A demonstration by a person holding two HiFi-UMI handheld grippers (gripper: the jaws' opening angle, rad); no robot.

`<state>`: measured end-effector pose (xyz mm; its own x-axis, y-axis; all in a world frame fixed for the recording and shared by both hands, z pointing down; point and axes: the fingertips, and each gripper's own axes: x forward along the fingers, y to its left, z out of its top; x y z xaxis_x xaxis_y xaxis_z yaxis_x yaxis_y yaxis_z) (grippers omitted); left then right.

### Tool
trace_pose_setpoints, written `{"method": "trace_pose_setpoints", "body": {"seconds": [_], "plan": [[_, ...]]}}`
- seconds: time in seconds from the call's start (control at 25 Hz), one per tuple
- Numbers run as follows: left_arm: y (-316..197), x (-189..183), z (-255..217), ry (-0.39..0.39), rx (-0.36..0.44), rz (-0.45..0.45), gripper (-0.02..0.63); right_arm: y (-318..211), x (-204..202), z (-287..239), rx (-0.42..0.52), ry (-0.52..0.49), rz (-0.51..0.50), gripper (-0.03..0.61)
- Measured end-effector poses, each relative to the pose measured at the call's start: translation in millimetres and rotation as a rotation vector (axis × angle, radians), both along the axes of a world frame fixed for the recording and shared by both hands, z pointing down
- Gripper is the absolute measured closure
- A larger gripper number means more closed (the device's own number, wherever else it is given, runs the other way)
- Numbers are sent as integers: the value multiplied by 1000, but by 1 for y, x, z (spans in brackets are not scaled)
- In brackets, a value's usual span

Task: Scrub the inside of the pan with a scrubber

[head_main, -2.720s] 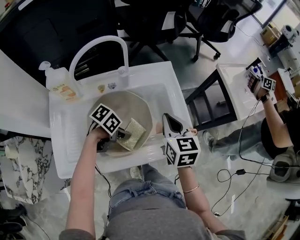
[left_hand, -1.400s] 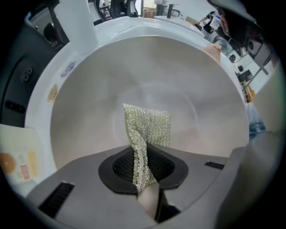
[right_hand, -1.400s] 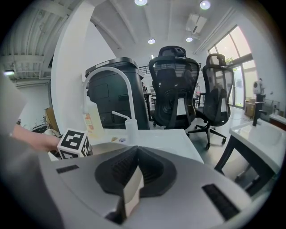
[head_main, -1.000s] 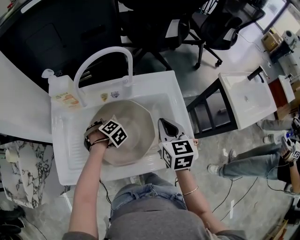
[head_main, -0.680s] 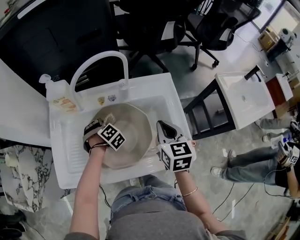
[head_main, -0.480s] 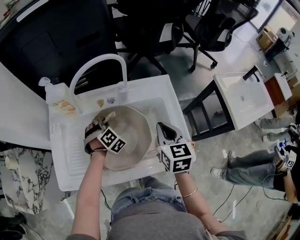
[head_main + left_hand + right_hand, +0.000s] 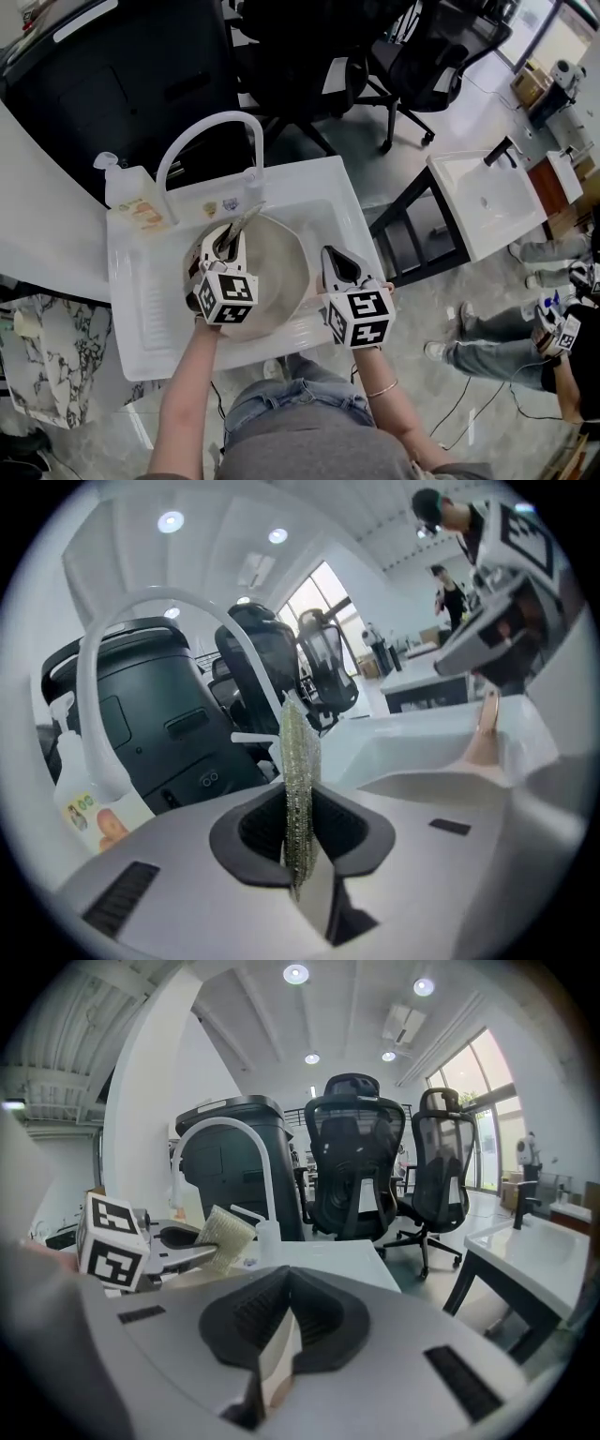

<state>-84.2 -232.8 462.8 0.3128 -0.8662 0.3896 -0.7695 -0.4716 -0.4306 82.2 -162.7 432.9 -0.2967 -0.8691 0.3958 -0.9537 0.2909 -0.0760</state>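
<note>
Half a second back the left gripper (image 7: 300, 841) lay over the pan's left rim, aimed up and to the right. It has since swung round and now points straight away from the person, toward the faucet (image 7: 202, 131). Its marker cube has slid nearer the pan's near edge. Earlier still, the scrubber (image 7: 298, 771) lay flat on the near part of the pan's floor. Now it is over the far rim, just beside the faucet's base. The right gripper (image 7: 281, 1335) has kept its place at the pan's right side throughout.

The pan (image 7: 277, 281) sits in the basin of the white sink (image 7: 141, 309). The left gripper and its cube cover much of the pan's left half. No view shows whether the scrubber touches the pan's wall or is raised just off it. The left gripper is clamped tight on the scrubber's near end. The right gripper is closed on a thin pale strip at the pan's right rim, apparently the pan's handle. In the head view the gripper's own body hides that joint.

The scrubber is held on edge, a thin yellow-green pad. Its long axis runs out along the jaws toward the faucet. From the right gripper view its broad face shows, tilted up from the left gripper's tips. A soap bottle (image 7: 127, 187) stands at the sink's far left corner.
</note>
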Motion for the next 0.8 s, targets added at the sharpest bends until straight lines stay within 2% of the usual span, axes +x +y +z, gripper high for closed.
{"method": "trace_pose_setpoints", "body": {"seconds": [0.12,0.24,0.56,0.8], "plan": [[13,5,-29,183,9,1,548,7,-6,-9,29,-8,0,568],[28,7,-53,290,39,19,548,14,-12,-16,58,-21,-2,568],[73,4,-83,439,57,37,548,36,-32,-35,126,-59,-24,568],[103,-7,-90,495,56,22,548,53,-49,-44,164,-74,-59,568]]}}
